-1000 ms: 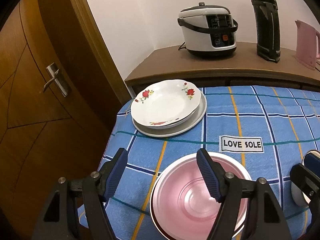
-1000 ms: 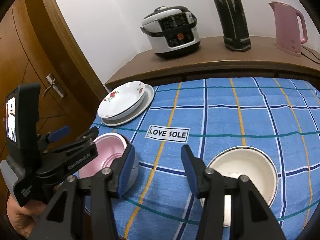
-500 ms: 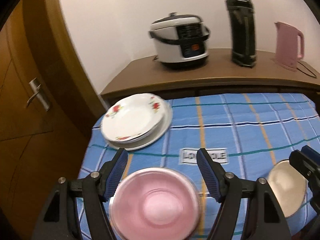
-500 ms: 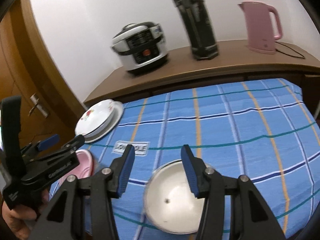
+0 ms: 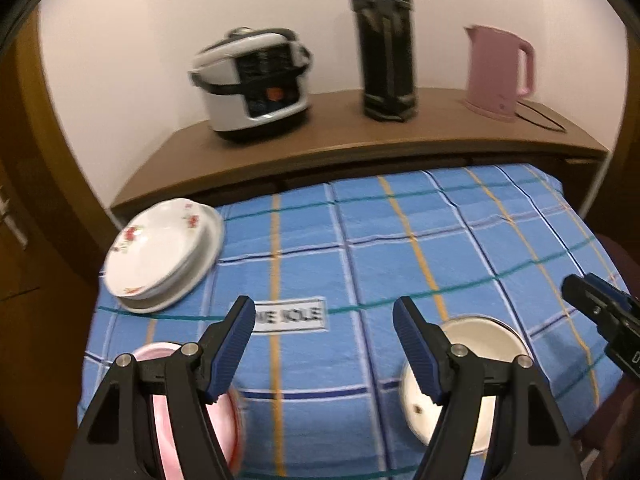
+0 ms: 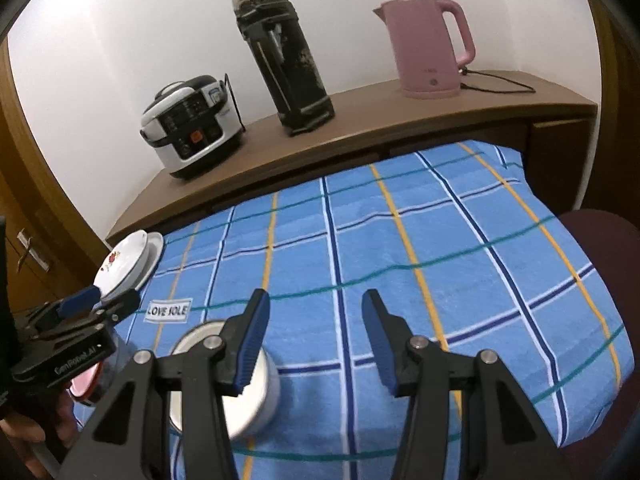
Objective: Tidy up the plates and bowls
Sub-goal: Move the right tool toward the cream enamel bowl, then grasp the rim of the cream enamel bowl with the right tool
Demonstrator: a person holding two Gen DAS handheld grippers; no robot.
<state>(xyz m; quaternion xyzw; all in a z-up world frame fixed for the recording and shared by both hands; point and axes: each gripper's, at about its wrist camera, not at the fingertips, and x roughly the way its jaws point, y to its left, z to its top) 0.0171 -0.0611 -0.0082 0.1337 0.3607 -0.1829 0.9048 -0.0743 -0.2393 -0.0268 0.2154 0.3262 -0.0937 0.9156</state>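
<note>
- While both grippers hover over the blue checked tabletop [image 5: 460, 248], the left gripper [image 5: 324, 344] has its fingers spread wide, gripping nothing.
- Fingers of the right gripper [image 6: 316, 338] stand partly apart, also bare.
- Near the front edge sit the pink bowl [image 5: 228, 416], toward the left corner, and the white bowl [image 5: 480, 340] beside it.
- At the back left corner, the flowered plate [image 5: 156, 248] rests on a plain plate [image 5: 210, 254].
</note>
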